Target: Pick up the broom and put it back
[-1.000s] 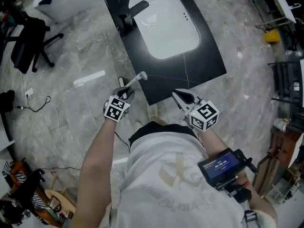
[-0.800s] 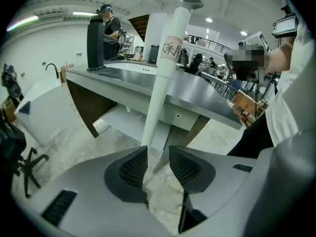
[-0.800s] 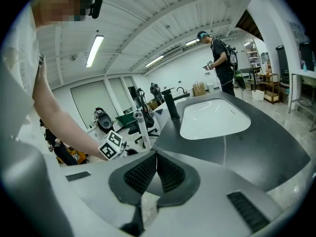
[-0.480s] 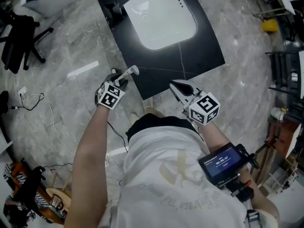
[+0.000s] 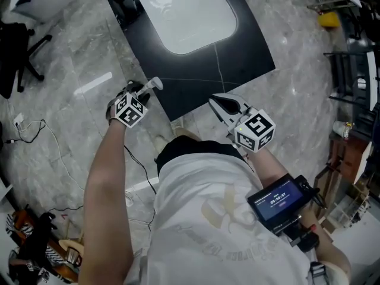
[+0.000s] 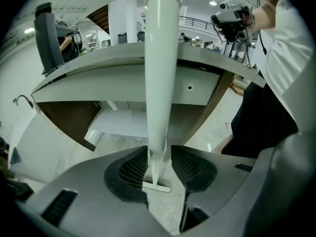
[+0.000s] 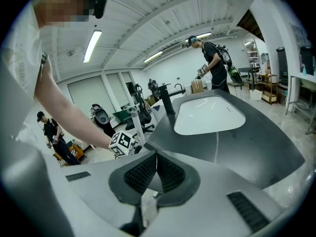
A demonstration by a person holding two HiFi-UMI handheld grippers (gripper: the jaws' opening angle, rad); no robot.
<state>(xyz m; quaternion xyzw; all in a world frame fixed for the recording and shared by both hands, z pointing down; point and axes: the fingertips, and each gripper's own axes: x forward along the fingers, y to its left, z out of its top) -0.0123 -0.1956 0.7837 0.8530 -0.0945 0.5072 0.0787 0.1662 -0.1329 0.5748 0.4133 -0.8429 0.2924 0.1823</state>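
A: Okay, we're seeing the left claw (image 6: 159,158) jaws have just been opening, broom (image 6: 160,58) handle standing loose between them by the counter (image 5: 237,64).
B: We're wanting a straight pull-back, no nudging; the right claw (image 7: 154,162) is sitting closed, empty.

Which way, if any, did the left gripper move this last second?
Yes. The left gripper, jaws just opened around the broom handle, has shifted up-picture along the left edge of the counter, away from its near corner.
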